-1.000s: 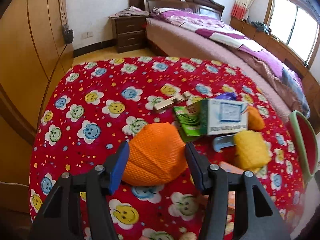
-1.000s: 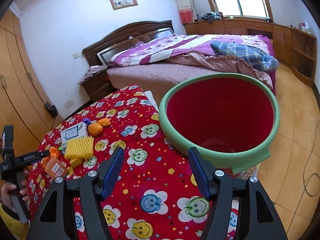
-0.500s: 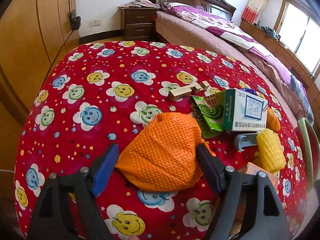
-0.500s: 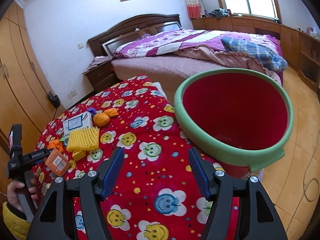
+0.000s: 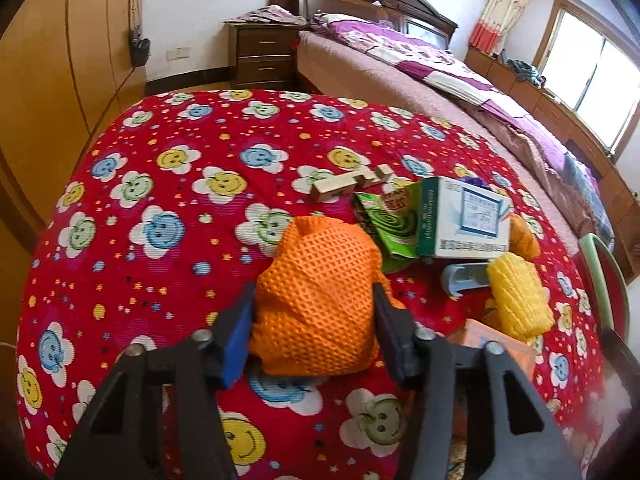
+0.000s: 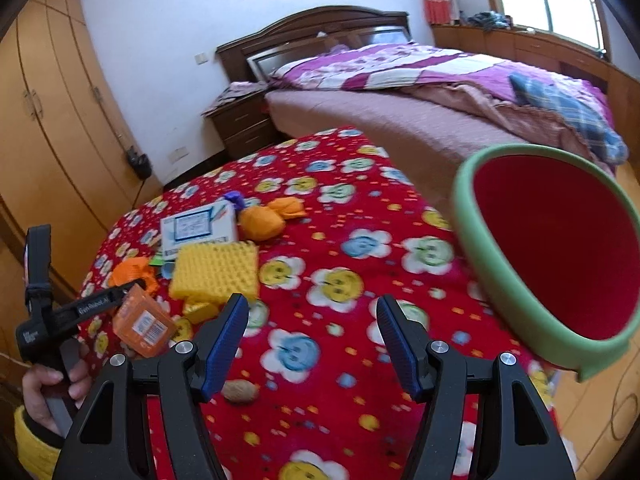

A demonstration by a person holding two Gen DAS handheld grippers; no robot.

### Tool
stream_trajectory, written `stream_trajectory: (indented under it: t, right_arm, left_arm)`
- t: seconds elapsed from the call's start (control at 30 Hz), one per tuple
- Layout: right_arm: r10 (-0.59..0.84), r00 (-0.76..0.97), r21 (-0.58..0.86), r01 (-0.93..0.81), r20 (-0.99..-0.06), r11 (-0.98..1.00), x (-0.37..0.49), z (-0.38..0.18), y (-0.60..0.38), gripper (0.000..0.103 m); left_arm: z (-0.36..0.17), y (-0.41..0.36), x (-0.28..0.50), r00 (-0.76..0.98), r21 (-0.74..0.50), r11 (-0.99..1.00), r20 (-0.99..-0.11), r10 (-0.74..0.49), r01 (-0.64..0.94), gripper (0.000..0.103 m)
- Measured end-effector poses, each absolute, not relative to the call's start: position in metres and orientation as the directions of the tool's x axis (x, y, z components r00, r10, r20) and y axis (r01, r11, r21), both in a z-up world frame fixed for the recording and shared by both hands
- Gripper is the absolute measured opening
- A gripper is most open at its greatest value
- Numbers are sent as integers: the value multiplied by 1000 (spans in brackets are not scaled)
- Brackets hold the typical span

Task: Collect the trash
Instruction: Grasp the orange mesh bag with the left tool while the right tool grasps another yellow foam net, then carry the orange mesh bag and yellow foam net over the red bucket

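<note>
Left gripper has its jaws pressed against both flanks of the orange foam net at six o'clock on the smiley tablecloth, right gripper spread and empty; risk: soft mesh compresses and slips free before the red bin.

A sunlit bedroom: dark wooden bed, nightstand, yellow-brown wardrobe doors, white walls, bright window.
</note>
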State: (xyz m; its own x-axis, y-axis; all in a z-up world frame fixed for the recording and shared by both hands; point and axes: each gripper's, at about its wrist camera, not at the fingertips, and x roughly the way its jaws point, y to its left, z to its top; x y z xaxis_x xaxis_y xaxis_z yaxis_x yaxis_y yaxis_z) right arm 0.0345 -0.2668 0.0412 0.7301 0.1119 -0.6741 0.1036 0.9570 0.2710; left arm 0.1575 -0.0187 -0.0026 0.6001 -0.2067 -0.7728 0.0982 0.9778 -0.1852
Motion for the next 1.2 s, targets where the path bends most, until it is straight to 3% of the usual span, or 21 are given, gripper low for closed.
stream_trajectory:
  t: [0.17,0.37,0.73,0.83,0.9,0.97,1.2]
  right_arm:
    - [178,699,308,63,-693,949,62,34,-252,68]
    - [274,647,380,26,-712,925,90,21,-233,68]
    - [243,637,325,13,-732,946,106,14,-212,68]
    - [254,652,335,1,-715,942,104,17,-217,48]
    - [244,671,322,-8,-701,947,100,21,-217,25]
    - [229,688,308,-9,-689,951,95,26,-220,13]
    - [257,726,373,-1,-638,928,76,35,-234,11]
  left_arm:
    - [1,-20,152,597,-254,955,-746,-294,153,31]
    - [16,-17,141,641,-261,950,-703,-309,172,30]
    - [23,2,137,657,-325,935,-675,-336,144,30]
    - [22,3,135,654,-329,934,-677,-338,142,30]
    - [23,1,133,655,-332,932,-675,-340,142,30]
    - [25,0,129,657,-335,931,-671,-344,146,30]
    - [36,-3,114,661,-351,922,-655,-366,164,30]
